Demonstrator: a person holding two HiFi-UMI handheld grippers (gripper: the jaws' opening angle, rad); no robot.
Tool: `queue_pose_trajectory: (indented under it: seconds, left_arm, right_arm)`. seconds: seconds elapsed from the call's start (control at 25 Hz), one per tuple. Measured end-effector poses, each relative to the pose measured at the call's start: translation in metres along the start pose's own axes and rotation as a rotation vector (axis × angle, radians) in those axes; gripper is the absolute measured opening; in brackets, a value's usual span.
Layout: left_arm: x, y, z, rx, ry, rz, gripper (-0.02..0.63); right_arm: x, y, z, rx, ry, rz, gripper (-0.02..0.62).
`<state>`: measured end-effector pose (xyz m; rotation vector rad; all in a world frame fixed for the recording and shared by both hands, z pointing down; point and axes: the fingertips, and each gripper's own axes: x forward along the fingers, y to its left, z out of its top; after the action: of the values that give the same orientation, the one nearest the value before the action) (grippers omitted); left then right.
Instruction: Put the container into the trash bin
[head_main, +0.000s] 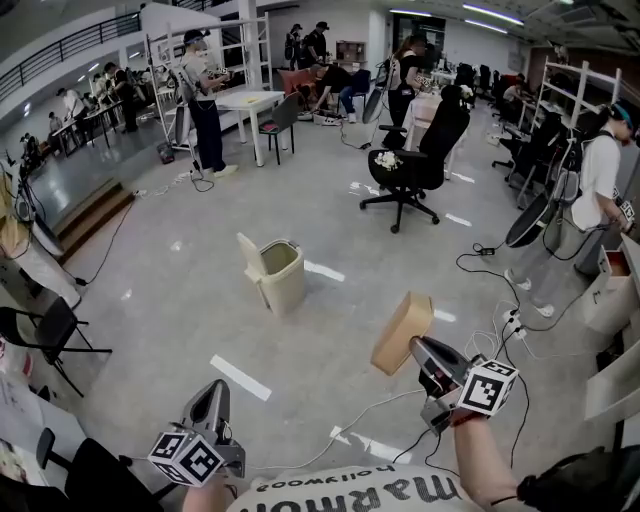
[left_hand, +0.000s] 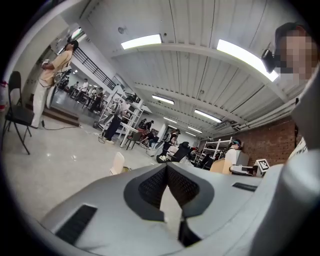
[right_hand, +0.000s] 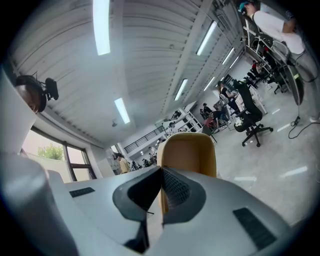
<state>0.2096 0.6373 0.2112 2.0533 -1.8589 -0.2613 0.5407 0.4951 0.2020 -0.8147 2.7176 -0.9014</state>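
Our right tool (head_main: 418, 348) clamps the tan container (head_main: 400, 330), held above the floor (head_main: 180, 300); our left tool (head_main: 213, 390) is closed, empty; the open trash bin (head_main: 280, 275) stands ahead

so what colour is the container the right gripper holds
Tan, like plain cardboard. The container shows best in the head view, clamped in the right gripper.

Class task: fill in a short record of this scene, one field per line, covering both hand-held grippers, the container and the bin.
Right hand-held gripper: shut on the container, holding it in the air
Left hand-held gripper: shut, empty
Container: tan, not yet in the bin
Bin: beige, on the floor ahead, lid open
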Motion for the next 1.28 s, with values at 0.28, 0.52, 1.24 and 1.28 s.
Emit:
queue_pose_trajectory:
  seconds: [0.28,0.52,1.24,1.28]
  left_arm:
    - [-0.01,0.016,0.0,-0.002,0.039,0.031,-0.005]
    - [-0.002,0.044,-0.002,-0.031,0.056,0.046,-0.005]
    - [0.136,0.215,0.12,0.033,0.09,-0.065,-0.005]
    - [0.14,0.225,0.127,0.04,0.096,-0.074,-0.005]
  right_arm:
    - [0.029,0.008,-0.014,0.011,0.041,0.038,0.011]
    - [0.065,0.015,-0.028,0.022,0.099,0.078,0.01]
    - [0.298,0.029,-0.003,0.042,0.018,0.059,0.011]
    - [0.31,0.033,-0.002,0.047,0.007,0.057,0.01]
